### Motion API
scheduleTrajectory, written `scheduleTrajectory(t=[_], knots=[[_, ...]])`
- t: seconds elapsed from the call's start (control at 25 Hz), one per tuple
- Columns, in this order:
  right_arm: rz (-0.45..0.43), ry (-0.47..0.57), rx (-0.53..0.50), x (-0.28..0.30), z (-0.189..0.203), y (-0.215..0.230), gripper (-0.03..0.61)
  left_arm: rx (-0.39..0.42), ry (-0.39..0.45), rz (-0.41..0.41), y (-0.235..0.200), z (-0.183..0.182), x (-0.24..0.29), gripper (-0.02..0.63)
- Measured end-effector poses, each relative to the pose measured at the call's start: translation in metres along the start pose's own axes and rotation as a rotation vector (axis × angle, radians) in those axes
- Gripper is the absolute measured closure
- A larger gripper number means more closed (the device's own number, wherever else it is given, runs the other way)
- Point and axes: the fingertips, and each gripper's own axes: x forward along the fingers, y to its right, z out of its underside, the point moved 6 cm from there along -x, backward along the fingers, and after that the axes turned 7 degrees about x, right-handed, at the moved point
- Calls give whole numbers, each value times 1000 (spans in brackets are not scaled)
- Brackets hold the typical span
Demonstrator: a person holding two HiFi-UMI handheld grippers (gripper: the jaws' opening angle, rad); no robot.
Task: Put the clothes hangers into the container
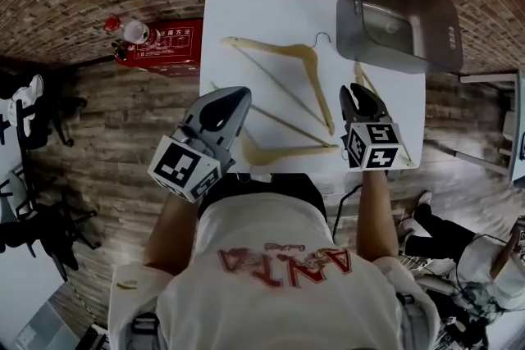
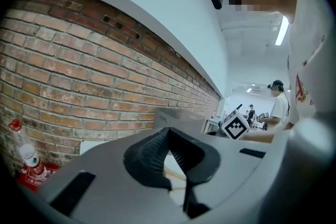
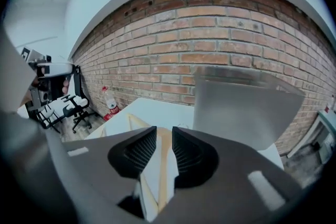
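Observation:
Several wooden clothes hangers lie on the white table (image 1: 246, 12): one with a metal hook (image 1: 283, 53), one nearer me (image 1: 287, 150), and one at the right (image 1: 366, 83) partly under my right gripper. The grey container (image 1: 402, 12) stands at the table's far right corner. My left gripper (image 1: 238, 96) hovers over the table's left side, its tips touching and nothing between them (image 2: 168, 132). My right gripper (image 1: 355, 91) hangs just in front of the container with its jaws apart (image 3: 164, 136). A hanger arm (image 3: 161, 178) on the table shows through the gap, unpinched.
A brick wall runs behind the table. A red box (image 1: 164, 45) and a plastic bottle (image 1: 131, 30) sit on the floor at its left. Office chairs (image 1: 33, 119) stand further left. Another person (image 1: 459, 250) sits at the lower right.

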Motion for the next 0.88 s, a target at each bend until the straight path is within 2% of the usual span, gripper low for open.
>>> scheduleTrajectory(t=[0.04,0.16,0.32,0.6,0.88], knots=[[1,-27,-18,10,0,-3,477,-3,1,9,-3,2,-2,604],[-3,-93,-44,38,-1,-10,469,9,4,37,-11,6,-5,604],[-16,-182,-1,75,5,-14,462,2,4,47,-22,10,-6,604],[34,-400,-5,141,43,-1,434,-39,-21,57,-42,21,-4,604],[77,-580,-14,174,73,8,430,-55,-56,60,-58,36,-8,604]])
